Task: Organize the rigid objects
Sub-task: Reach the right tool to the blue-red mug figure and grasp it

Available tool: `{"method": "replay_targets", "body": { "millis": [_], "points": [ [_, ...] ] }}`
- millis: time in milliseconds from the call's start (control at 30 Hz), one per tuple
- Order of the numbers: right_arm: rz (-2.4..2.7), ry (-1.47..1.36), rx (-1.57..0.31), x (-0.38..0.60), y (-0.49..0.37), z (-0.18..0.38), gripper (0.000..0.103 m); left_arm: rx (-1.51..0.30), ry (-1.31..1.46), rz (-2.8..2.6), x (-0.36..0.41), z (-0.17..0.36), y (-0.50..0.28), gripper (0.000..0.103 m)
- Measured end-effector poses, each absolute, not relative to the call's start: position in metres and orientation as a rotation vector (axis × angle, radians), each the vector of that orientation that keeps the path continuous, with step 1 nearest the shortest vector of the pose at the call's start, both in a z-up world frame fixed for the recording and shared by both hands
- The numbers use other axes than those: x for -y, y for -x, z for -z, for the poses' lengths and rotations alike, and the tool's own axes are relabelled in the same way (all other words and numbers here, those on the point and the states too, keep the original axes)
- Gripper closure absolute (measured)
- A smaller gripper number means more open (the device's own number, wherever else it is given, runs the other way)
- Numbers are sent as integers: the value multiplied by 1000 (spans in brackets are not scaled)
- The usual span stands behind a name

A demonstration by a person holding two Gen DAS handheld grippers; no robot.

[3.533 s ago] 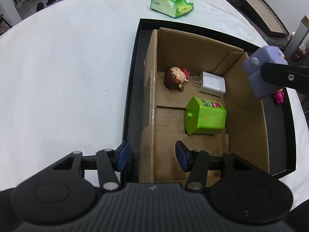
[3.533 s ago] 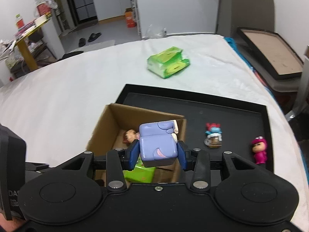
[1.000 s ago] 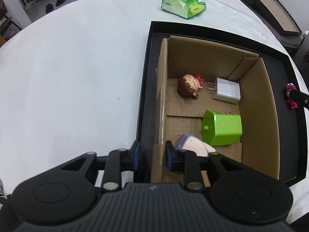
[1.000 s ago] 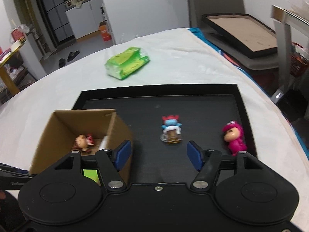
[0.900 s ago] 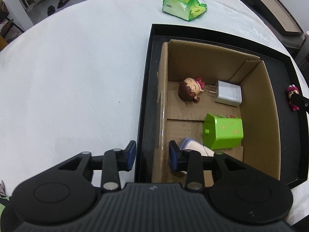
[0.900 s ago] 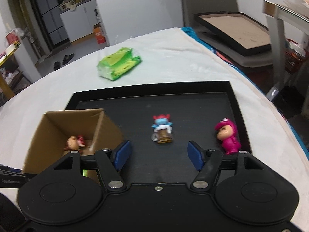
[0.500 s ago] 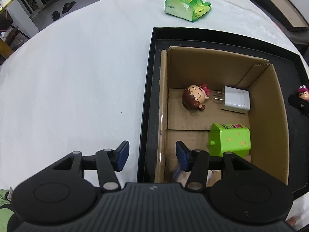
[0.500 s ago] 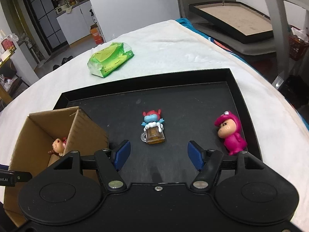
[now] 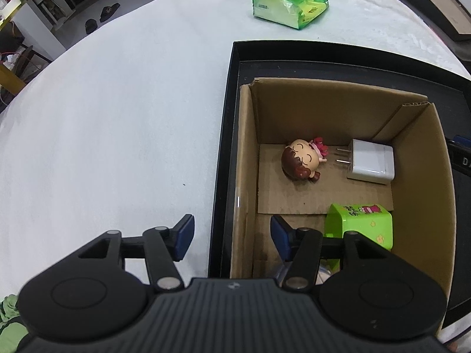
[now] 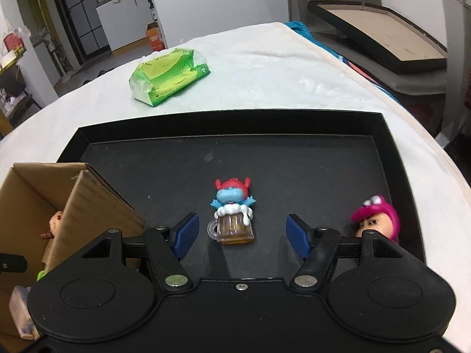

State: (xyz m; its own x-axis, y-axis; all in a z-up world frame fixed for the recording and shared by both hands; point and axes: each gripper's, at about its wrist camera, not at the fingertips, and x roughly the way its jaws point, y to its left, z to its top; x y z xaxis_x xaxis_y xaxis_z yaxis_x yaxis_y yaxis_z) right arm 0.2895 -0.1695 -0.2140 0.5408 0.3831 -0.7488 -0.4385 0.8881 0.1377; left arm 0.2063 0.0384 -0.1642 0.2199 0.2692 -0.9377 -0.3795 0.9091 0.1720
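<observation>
The right claw (image 10: 241, 232) was spread wide and held nothing, with the blue figure in a beer mug (image 10: 232, 216) lying between its pads on the black tray (image 10: 294, 123). At its 3 o'clock, just past the right pad, the pink figure (image 10: 375, 219) lay near the tray's edge. At 9 o'clock stood the cardboard box (image 10: 91, 203), and far off at 11 o'clock a green packet (image 10: 169, 76) rested on the white worktop (image 10: 294, 67).

The left claw (image 9: 231, 235) was likewise released and empty, its pads straddling the near-left wall of the box (image 9: 247, 147). Inside, at 1 o'clock, lay a big-headed doll (image 9: 300, 163) with a white charger (image 9: 371, 166) just beside it, and a green block (image 9: 362, 223) close at 3 o'clock; a pale object under the claw body was mostly hidden.

The mug figure looked like the next pick. Its rounded, uneven shape could twist or squirt out if the pads closed on the handle or arms rather than the mug's sides. With the left claw not gripping the box, a careless drop might nudge the light box across the tray.
</observation>
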Motion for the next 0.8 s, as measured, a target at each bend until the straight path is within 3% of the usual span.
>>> {"method": "replay_targets", "body": {
  "millis": [267,400,800],
  "points": [
    [-501,102,-881,159,-301,228,43,-1289,84,-466,-38,168,-208,47],
    [-486,199,-858,154,-296,228,64,-1291,85,-465,-37,169,-208,47],
    [-447,178,-948,181,-273,216,66,-1290,118,-456,-42,170,-195,47]
  ]
}}
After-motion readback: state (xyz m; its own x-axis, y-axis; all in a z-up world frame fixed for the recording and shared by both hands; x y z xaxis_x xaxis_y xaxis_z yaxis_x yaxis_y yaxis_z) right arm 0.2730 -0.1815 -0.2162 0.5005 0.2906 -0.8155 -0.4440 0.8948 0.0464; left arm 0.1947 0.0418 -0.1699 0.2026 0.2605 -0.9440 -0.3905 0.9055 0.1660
